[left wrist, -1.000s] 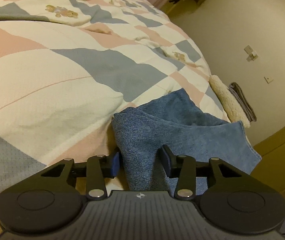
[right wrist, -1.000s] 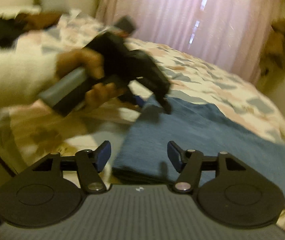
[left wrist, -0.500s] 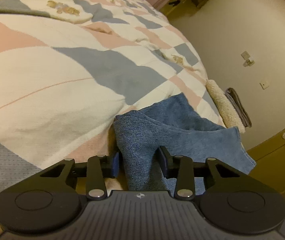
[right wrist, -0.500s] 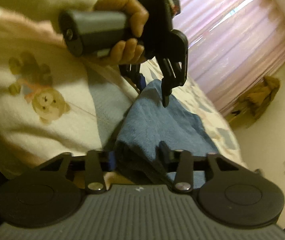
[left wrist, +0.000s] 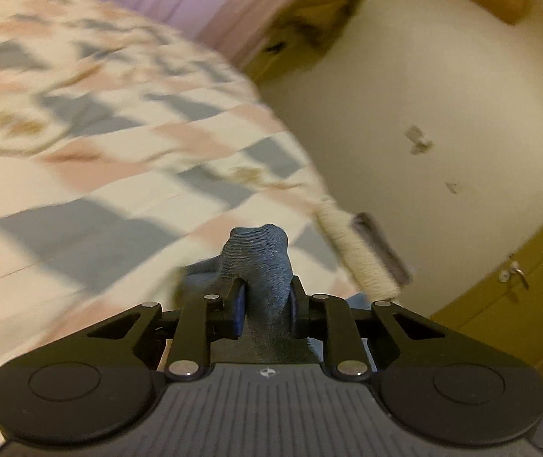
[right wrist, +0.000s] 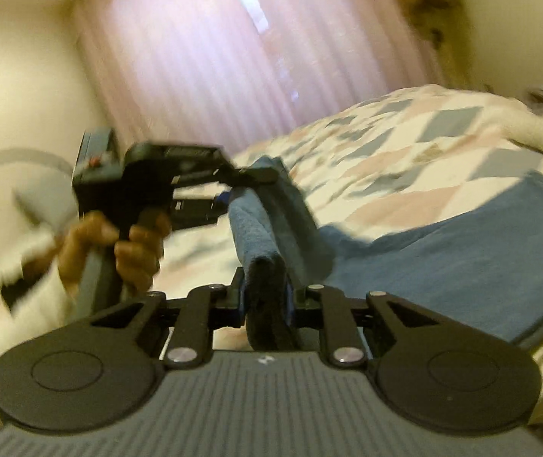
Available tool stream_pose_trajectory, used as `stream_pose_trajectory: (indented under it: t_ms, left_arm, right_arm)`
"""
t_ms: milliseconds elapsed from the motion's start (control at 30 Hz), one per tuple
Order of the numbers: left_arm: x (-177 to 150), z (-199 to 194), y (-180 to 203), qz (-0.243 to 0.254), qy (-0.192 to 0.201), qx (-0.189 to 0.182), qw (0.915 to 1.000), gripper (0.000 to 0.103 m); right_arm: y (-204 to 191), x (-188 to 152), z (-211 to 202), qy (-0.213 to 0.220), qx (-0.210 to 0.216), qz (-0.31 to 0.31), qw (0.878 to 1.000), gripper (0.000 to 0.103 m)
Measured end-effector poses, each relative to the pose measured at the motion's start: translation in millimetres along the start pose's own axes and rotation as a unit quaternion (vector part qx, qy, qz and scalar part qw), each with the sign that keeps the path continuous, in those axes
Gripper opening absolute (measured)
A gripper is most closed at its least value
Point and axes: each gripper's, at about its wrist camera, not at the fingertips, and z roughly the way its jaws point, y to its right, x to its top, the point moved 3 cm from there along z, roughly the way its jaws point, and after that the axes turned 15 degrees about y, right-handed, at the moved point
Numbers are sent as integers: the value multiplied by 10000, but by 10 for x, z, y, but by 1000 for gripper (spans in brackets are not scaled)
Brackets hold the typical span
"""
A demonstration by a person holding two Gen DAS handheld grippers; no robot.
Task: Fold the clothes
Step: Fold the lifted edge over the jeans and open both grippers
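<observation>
A blue garment (right wrist: 461, 259) lies partly folded on the bed, and its near edge is lifted between both grippers. In the left wrist view my left gripper (left wrist: 265, 299) is closing, its pads pressing a bunched hump of the blue cloth (left wrist: 260, 251). My right gripper (right wrist: 265, 297) is also closing, pinching a thick folded edge of the same cloth (right wrist: 260, 228). The right wrist view shows the left gripper (right wrist: 244, 186) held by a hand (right wrist: 134, 243), clamped on the far end of that raised edge.
The bed carries a patchwork quilt (left wrist: 81, 190) in cream, pink and grey. A fluffy cream pad (left wrist: 362, 259) hangs at the bed's edge beside a yellow cabinet (left wrist: 518, 285). Pink curtains (right wrist: 233, 57) and a grey pillow (right wrist: 39, 198) stand behind.
Both grippers have narrowed onto the blue cloth's edge and raised it off the quilt. The right gripper rolled upright and swung sideways; the left rose.
</observation>
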Motion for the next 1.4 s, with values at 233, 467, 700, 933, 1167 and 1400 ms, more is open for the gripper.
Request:
stream_pose_trajectory:
  t_ms: [233, 467, 700, 933, 1167, 1400]
  left_arm:
    - [-206, 1287, 1195, 576, -301, -545, 9964, 24]
    - [-1157, 2632, 1642, 1152, -1128, -345, 9863, 31]
    - [-1034, 2229, 1526, 1001, -830, -611, 9896, 37]
    - [-1132, 2158, 1606, 1786, -905, -361, 9791, 42]
    - [-1475, 2082, 1618, 2515, -839, -255, 9639, 34]
    - [-1505, 2654, 1830, 2631, -1285, -735, 9533, 31]
  right_arm:
    - [1497, 644, -370, 831, -915, 1206, 9850, 16]
    - [2790, 214, -433, 680, -1795, 2608, 9461, 14]
    - [2892, 115, -412, 886, -1640, 2908, 9385, 18]
    - [2892, 181, -413, 1064, -1767, 2719, 9400, 17]
    - [2744, 279, -527, 1357, -1922, 2317, 9439, 13]
    - [2930, 70, -509, 1228, -2537, 2575, 9242, 12]
